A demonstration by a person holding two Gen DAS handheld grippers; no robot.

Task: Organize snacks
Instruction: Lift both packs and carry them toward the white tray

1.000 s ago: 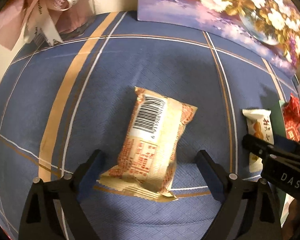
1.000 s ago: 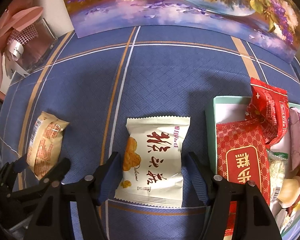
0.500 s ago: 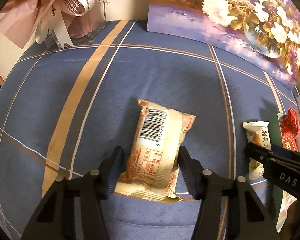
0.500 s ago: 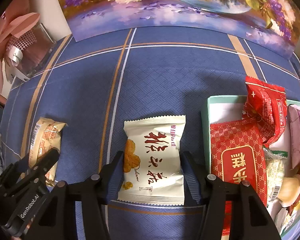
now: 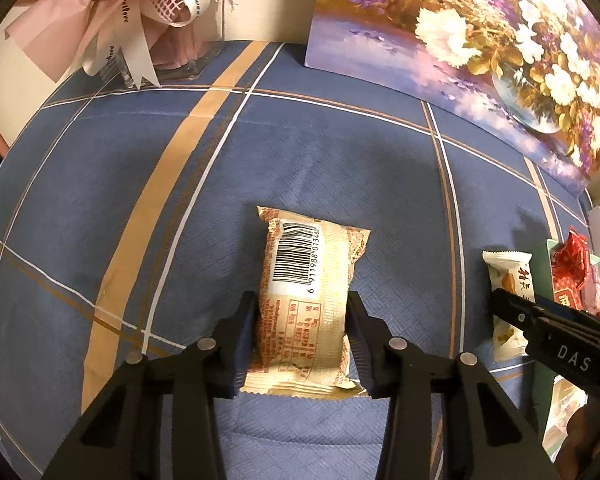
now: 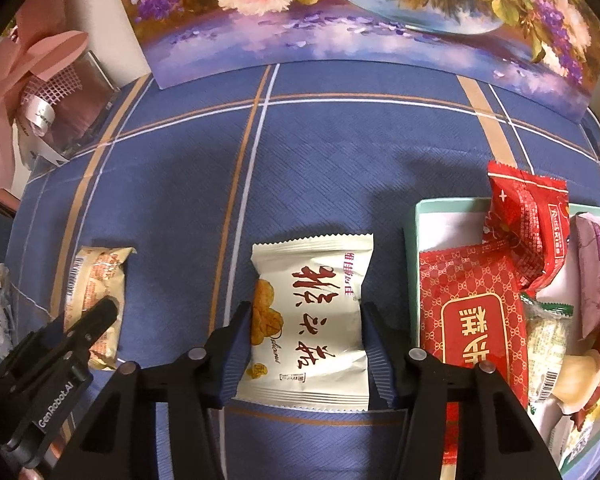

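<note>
On the blue checked counter [image 5: 340,152] my left gripper [image 5: 302,334] has just been closing its jaws and now clamps the tan snack packet [image 5: 306,300], while my right gripper [image 6: 306,344], also closing, presses the white snack packet [image 6: 312,312] beside the green box [image 6: 414,264].

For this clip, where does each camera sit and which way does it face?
Left wrist: on the left hand-held gripper, looking steeply down at the tan barcoded snack packet pinched between its fingers; right hand-held gripper at the right edge.
Right wrist: on the right hand-held gripper, looking down at the white red-lettered snack packet between its fingers, beside the pale green box.
Shared: both packets, blue plaid tablecloth, flower painting.
</note>
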